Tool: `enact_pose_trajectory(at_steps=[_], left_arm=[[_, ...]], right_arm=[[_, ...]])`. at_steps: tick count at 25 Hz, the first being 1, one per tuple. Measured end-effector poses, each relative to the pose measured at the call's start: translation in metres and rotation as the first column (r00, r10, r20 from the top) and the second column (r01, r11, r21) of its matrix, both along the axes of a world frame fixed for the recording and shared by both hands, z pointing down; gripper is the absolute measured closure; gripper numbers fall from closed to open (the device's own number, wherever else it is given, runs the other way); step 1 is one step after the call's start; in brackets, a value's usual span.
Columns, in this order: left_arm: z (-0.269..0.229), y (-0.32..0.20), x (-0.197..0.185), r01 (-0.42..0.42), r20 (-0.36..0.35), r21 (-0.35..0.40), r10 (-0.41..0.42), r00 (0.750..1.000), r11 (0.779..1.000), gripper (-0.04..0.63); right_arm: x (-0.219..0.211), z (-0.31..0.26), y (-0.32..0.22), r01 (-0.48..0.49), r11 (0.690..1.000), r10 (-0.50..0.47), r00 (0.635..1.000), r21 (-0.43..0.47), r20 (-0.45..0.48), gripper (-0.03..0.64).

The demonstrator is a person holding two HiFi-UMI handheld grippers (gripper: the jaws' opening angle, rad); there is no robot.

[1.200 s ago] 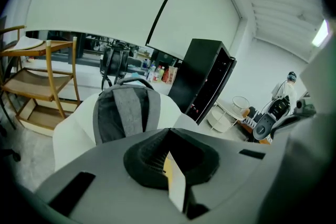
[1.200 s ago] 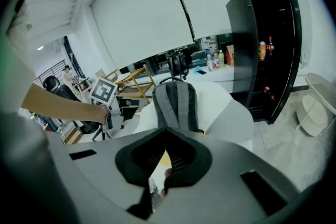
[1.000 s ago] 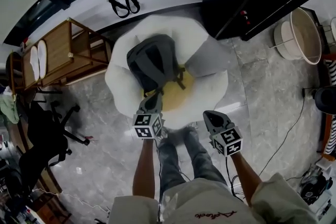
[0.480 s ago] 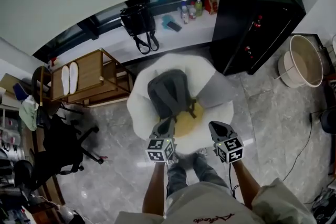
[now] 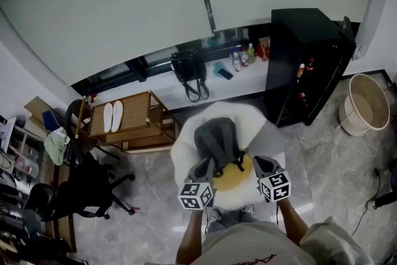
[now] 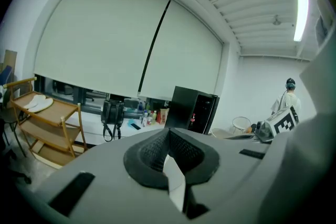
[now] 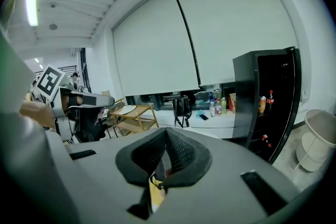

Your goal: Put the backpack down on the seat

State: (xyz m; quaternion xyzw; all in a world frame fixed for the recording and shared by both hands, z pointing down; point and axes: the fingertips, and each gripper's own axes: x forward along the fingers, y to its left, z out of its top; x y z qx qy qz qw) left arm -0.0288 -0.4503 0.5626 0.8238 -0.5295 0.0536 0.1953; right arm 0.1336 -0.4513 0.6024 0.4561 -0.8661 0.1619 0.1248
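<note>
backpack (image 5: 216, 138) is down on the seat (image 5: 183, 155); grey, lying flat on the white cushion, near end reaching the yellow centre (image 5: 232, 178); far end points at the window wall
left gripper (image 5: 202, 166) overlaps the pack's near-left corner in the head view; contact can't be judged from there, but its own view shows pads (image 6: 157, 152) pressed together with nothing between them, so closed and empty
right gripper (image 5: 264, 163) sits just right of the pack, over the seat's near-right edge, clear of it; pads (image 7: 177, 152) meet at the tip, closed on nothing; a sliver of yellow shows below them
both grippers point across the seat toward the wall, side by side, pack's near end between them
behind the seat: white ledge (image 5: 155, 80) under the blind; black handbag (image 5: 188, 67) on it, straps hanging over the edge; bottles (image 5: 242, 58) to its right
black cabinet (image 5: 307, 65) right of the seat, door side showing cans
wooden rack (image 5: 133, 127) left of the seat, two pale soles (image 5: 112, 116) on top (insoles or slippers, unclear)
black chair (image 5: 87, 186) further left; pale tub (image 5: 366, 105) far right on the floor
</note>
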Motion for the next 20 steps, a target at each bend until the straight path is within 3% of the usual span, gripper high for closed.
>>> enact_pose_trajectory(at_steps=[8,20], left_arm=[[-0.013,0.020,0.008,-0.004,-0.029,0.016,0.005,1.000,1.000,0.565],[-0.012,0.062,0.003,-0.086,-0.018,-0.005,0.086,0.996,0.996,0.565]], right_arm=[[-0.003,-0.030,0.016,0.011,0.999,-0.012,1.000,0.052,0.007,0.589],[-0.026,-0.035,0.066,-0.027,0.999,0.026,0.999,0.044,0.035,0.589]])
